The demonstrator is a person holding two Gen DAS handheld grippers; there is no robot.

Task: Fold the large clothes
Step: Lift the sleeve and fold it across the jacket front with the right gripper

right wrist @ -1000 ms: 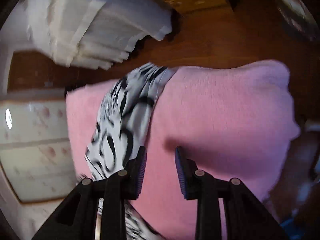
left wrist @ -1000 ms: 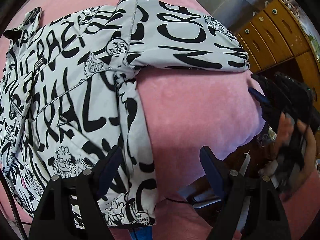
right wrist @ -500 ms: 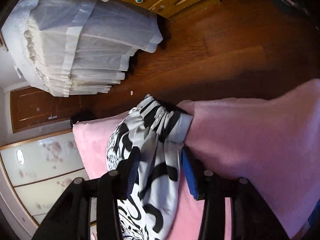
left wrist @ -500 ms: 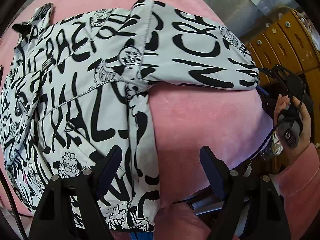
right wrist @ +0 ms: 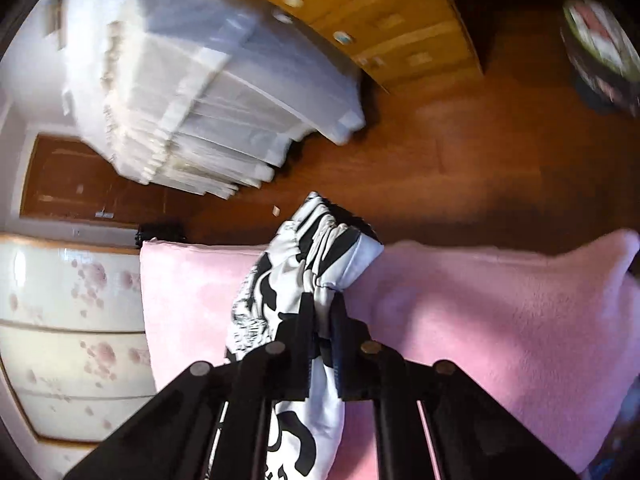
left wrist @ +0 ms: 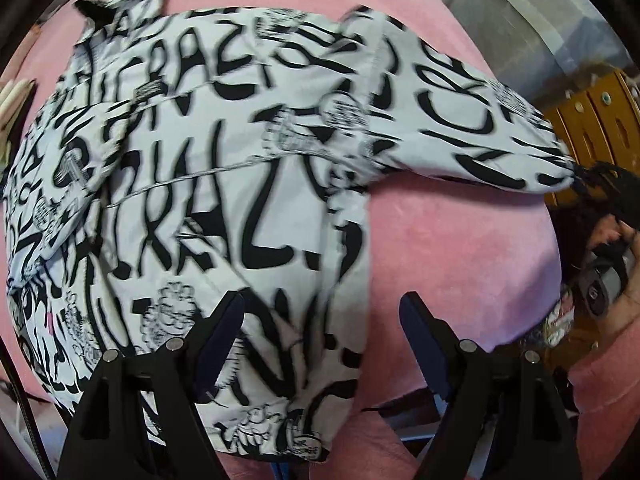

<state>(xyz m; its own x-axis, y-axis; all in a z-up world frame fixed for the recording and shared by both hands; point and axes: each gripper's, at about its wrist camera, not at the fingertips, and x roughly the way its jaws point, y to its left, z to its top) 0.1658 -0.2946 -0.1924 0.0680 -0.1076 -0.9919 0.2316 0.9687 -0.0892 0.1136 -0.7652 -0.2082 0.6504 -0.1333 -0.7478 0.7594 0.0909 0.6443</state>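
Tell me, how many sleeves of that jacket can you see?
1 clearly: the sleeve stretches right across the pink blanket, its cuff pinched in the right gripper. The other may be hidden under the jacket.

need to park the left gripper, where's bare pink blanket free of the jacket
Bare pink blanket lies below the sleeve, beside the jacket body's edge. The other side is crowded with printed fabric; the right gripper pinches the cuff.

dark wood floor, yellow wooden drawers, floral cabinet.
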